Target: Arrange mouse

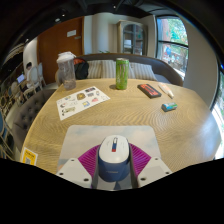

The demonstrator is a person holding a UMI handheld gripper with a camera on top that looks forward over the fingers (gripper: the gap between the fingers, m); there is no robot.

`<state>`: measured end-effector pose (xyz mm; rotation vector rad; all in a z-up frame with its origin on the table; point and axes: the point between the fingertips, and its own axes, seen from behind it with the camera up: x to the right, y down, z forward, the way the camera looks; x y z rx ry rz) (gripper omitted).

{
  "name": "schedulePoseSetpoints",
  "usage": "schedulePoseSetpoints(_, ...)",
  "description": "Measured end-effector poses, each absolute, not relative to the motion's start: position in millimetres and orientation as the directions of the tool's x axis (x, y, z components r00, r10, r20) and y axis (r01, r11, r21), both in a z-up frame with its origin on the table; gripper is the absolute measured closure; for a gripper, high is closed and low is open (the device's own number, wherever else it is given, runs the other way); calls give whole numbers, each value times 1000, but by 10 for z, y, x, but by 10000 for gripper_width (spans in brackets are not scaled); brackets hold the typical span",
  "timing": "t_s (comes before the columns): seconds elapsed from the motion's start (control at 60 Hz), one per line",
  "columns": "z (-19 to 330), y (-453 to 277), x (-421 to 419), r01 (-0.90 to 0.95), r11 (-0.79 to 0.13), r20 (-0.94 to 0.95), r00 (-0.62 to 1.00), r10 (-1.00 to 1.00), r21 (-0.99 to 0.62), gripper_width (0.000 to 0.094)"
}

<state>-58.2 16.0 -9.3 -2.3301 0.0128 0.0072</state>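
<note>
A white and blue computer mouse [112, 158] sits between my two fingers, whose magenta pads [89, 158] press against its sides. My gripper [112, 165] is shut on the mouse and holds it just over a light grey mouse mat [88, 139] that lies on the round wooden table [130, 110], near its front edge.
Beyond the mat stand a green can [121, 73], a clear pitcher [66, 71], a printed sheet [82, 100], a dark red-black item [149, 90], a white tube [166, 90] and a small teal item [169, 106]. A sofa [120, 62] lies behind the table.
</note>
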Motion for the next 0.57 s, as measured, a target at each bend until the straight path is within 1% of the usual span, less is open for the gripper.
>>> schedulePoseSetpoints(0.017,-93,179,-573,-11,-678,-5,1000,-10,-735,470)
schedulePoseSetpoints(0.05,-158,144,-553,-10,-695,3,1000,-18,-719,437)
schedulePoseSetpoints(0.067,-108,128,-552,-13,-697,1,1000,-20,-717,422)
schedulePoseSetpoints(0.083,-136,135,-551,-23,-700,-8,1000,-24,-714,413)
schedulePoseSetpoints(0.117,-176,123,-550,-44,-724,-25,999,-36,-689,387)
schedulePoseSetpoints(0.133,-184,103,-551,-60,-737,-39,998,-46,-673,356)
schedulePoseSetpoints(0.167,-138,21,-548,-84,-760,-57,996,-62,-645,243)
schedulePoseSetpoints(0.183,-108,-11,-558,-92,-767,-66,996,-64,-635,129)
schedulePoseSetpoints(0.217,-7,-61,-560,-90,-767,-76,996,-54,-635,75)
schedulePoseSetpoints(0.25,98,-116,-556,-79,-765,-73,996,-42,-639,98)
schedulePoseSetpoints(0.3,238,-295,-487,-57,-771,-48,998,-34,-635,96)
schedulePoseSetpoints(0.367,342,-606,-444,-31,-798,-23,1000,-21,-602,100)
schedulePoseSetpoints(0.433,431,-938,-375,-19,-823,-12,1000,-15,-568,96)
schedulePoseSetpoints(0.567,473,-1458,-186,-59,-855,-20,998,-57,-515,84)
